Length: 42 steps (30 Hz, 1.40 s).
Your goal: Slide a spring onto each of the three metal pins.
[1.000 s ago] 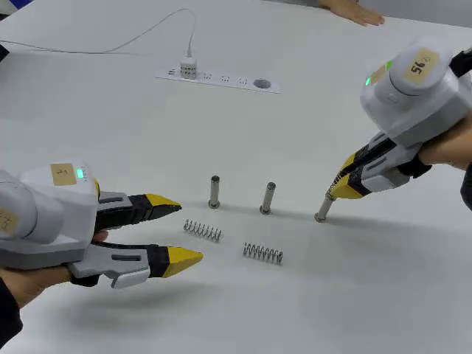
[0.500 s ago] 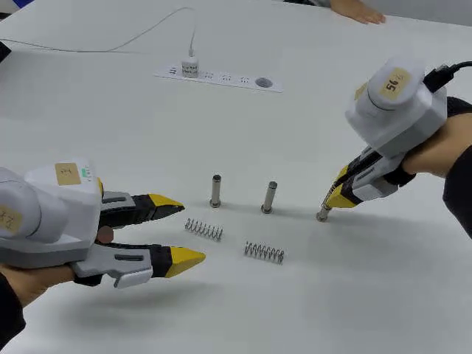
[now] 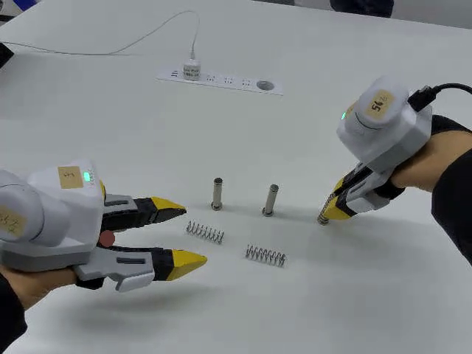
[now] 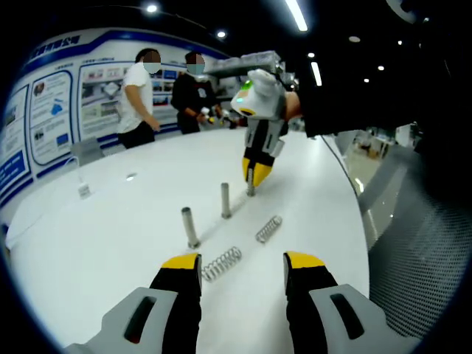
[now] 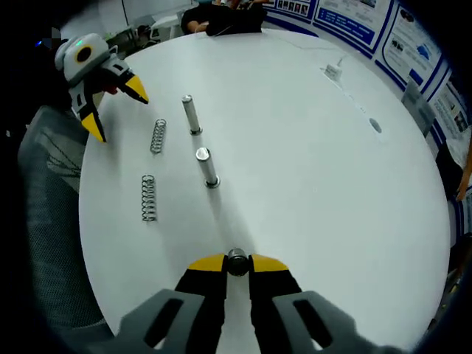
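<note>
Right tool slants down at the right pin. Its yellow tips are drawn narrow and close on either side of the pin's top. In the right gripper view the pin's round head sits squeezed between my two tips, with the rest of the pin hidden below them. The pin stands on the white bench, the last in a row of three. I cannot tell whether a spring is on it, because my tips cover most of it.

The middle pin and the left pin stand upright and bare, apart from each other and from my tools. Two springs lie flat on the bench on my side of the row. The left spring lies just before the left pin, and the right spring lies a little nearer to me, before the middle pin. Neither spring touches a pin or a tool.

My left tool hangs above the bench to the left of the springs, level, with its jaws wide and nothing between them. In the left gripper view its two tips frame the left spring, which lies just ahead of them.

Toward the far edge of the bench lies a flat power strip with a white plug in it. A thin cable trails from the plug toward the far left corner.
</note>
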Each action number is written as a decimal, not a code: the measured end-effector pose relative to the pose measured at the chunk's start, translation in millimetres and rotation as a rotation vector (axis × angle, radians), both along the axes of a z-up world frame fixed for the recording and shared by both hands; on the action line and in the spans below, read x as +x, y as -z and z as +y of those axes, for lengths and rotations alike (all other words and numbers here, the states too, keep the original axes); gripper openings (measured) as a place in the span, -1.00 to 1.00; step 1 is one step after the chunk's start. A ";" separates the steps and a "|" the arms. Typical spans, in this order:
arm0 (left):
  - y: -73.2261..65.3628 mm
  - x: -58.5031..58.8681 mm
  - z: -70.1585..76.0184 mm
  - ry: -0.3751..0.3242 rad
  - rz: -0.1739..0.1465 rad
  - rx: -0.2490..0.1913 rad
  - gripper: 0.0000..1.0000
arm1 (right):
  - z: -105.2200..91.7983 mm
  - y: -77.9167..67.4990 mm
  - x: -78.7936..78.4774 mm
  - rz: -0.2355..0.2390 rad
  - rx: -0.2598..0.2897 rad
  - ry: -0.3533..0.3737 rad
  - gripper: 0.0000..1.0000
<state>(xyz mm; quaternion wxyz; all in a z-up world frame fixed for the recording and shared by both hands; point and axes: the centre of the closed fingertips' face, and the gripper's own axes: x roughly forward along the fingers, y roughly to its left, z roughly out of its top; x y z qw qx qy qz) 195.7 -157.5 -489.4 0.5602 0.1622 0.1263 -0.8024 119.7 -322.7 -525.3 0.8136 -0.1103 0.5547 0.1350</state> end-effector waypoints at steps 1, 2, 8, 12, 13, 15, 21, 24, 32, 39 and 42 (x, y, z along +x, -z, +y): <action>0.2 0.0 0.1 0.000 -0.002 0.001 -0.10 | 0.2 1.0 -0.2 0.000 0.000 -0.001 -0.74; 0.2 -0.1 0.1 0.000 -0.001 0.000 -0.10 | 0.4 1.2 0.0 -0.001 0.001 0.000 -0.74; -0.2 0.0 0.1 0.000 -0.002 0.000 -0.10 | 0.1 1.7 -0.2 -0.008 0.003 0.001 -0.73; -1.4 -0.4 -0.8 0.001 -0.002 -0.003 -0.10 | -0.6 1.0 -1.8 -0.013 0.000 0.004 -0.69; -1.5 -0.6 -0.9 0.001 -0.003 -0.003 -0.10 | -0.8 0.6 -2.2 -0.015 -0.001 0.004 -0.68; -2.1 -1.0 -1.1 0.002 -0.003 -0.004 -0.10 | -1.5 -1.1 -3.3 -0.022 -0.003 0.008 -0.66; -3.0 -0.6 -0.5 0.002 -0.006 -0.006 -0.10 | -1.3 -8.0 -9.7 -0.042 -0.007 0.023 -0.65; -2.8 -0.2 -0.5 0.002 -0.007 -0.005 -0.10 | -0.4 -10.3 -13.3 -0.047 -0.009 0.028 -0.65; -3.5 -1.3 -1.8 0.007 -0.008 -0.009 -0.10 | 8.3 -11.6 -21.3 -0.052 -0.008 0.031 -0.65; -4.1 -1.0 -2.1 0.008 -0.010 -0.009 -0.10 | 26.1 -15.6 -21.3 -0.072 0.021 0.023 -0.65; -4.4 -1.4 -2.3 0.009 -0.010 -0.010 -0.10 | 35.4 -16.6 -20.4 -0.076 0.027 0.007 -0.65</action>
